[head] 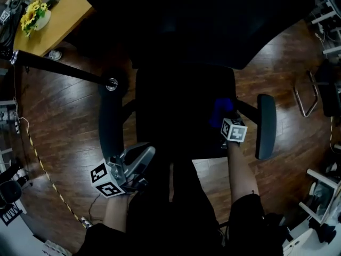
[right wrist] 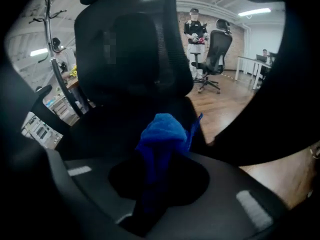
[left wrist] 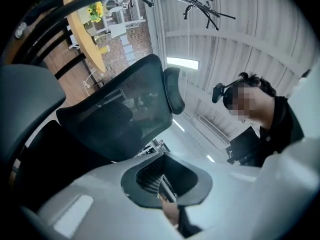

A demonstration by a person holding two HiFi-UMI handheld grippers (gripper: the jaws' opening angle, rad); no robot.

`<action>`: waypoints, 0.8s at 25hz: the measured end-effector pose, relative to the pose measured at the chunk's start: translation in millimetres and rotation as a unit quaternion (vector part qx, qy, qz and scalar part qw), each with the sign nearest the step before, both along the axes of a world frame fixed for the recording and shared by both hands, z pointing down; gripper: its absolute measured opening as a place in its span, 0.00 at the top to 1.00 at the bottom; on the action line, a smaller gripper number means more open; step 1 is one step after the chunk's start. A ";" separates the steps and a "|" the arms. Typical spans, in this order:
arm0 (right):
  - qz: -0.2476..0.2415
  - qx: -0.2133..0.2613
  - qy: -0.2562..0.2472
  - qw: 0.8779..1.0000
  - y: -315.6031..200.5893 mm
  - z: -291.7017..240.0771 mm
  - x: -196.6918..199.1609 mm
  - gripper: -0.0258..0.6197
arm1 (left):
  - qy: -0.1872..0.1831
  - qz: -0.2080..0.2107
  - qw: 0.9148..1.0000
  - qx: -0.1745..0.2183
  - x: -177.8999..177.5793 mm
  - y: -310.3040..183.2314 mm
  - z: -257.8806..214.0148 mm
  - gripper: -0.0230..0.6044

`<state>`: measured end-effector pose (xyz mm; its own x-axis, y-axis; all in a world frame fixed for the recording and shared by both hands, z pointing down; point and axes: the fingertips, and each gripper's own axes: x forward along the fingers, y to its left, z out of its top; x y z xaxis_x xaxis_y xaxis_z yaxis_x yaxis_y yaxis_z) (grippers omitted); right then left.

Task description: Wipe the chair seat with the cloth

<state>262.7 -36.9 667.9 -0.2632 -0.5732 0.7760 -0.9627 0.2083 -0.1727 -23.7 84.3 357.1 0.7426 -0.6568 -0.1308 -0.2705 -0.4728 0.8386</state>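
From above, the black office chair's seat (head: 178, 111) lies in front of me between its two armrests. A bunched blue cloth (head: 222, 110) rests at the seat's right edge, and my right gripper (head: 225, 117) is shut on it. In the right gripper view the cloth (right wrist: 165, 131) sticks up from the gripper (right wrist: 156, 181) in front of the chair's backrest (right wrist: 130, 49). My left gripper (head: 145, 153) hangs at the seat's front left corner beside the left armrest (head: 110, 122), tilted upward, shut and holding nothing. Its own view shows that gripper (left wrist: 163, 186) aimed at the mesh backrest (left wrist: 125, 116).
The right armrest (head: 265, 126) stands just right of the cloth. Dark wood floor surrounds the chair. A black pole (head: 58, 68) and a yellow table (head: 58, 15) with flowers are at the back left. A metal frame (head: 305, 96) stands at the right. A person (right wrist: 195, 31) stands by another chair (right wrist: 216, 51).
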 end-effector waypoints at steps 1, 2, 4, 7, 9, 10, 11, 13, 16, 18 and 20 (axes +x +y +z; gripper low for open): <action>0.013 0.001 0.007 1.000 -1.4 -0.9 17.7 0.86 | 0.000 0.006 1.000 0.001 4.1 -1.4 -0.6 0.98; 0.020 0.000 0.009 1.000 -1.6 -2.4 29.7 0.86 | 0.000 0.011 1.000 0.001 8.3 -2.1 -1.3 0.98; 0.017 -0.002 0.008 1.000 0.7 -3.9 39.7 0.87 | 0.000 0.021 1.000 0.002 16.9 -2.1 -2.4 0.98; 0.022 -0.003 0.003 1.000 2.6 -4.8 44.3 0.86 | -0.002 0.029 1.000 0.002 26.0 -3.4 -3.4 0.98; 0.041 -0.003 -0.006 0.999 0.7 -5.5 46.1 0.86 | -0.002 0.028 1.000 0.003 25.7 -5.1 -4.4 0.98; 0.046 -0.003 -0.009 0.999 -0.3 -7.3 45.2 0.86 | -0.003 0.026 1.000 0.003 23.4 -5.7 -4.4 0.97; 0.046 0.000 -0.009 0.999 -0.9 -10.7 42.6 0.86 | -0.003 0.022 1.000 0.003 19.9 -5.7 -3.9 0.98; 0.033 0.017 -0.007 0.999 -1.7 -18.8 27.6 0.86 | -0.002 0.012 1.000 -0.001 10.3 -4.4 -1.9 0.98; -0.020 0.037 -0.044 0.998 -2.2 -28.0 -41.7 0.86 | 0.001 -0.008 1.000 -0.005 -6.7 -2.0 0.5 0.98; -0.062 0.036 -0.084 0.994 2.0 -34.1 -105.5 0.86 | 0.005 -0.024 1.000 -0.003 -17.8 0.8 -0.7 0.98; -0.100 0.028 -0.125 0.987 12.6 -42.9 -169.1 0.86 | 0.006 -0.040 0.999 -0.001 -28.7 4.5 -2.8 0.98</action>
<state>93.6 -24.3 625.0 -0.5540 -0.5308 0.6413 -0.8305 0.4051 -0.3822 -52.4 88.8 354.3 0.6863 -0.7142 -0.1376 -0.2979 -0.4486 0.8426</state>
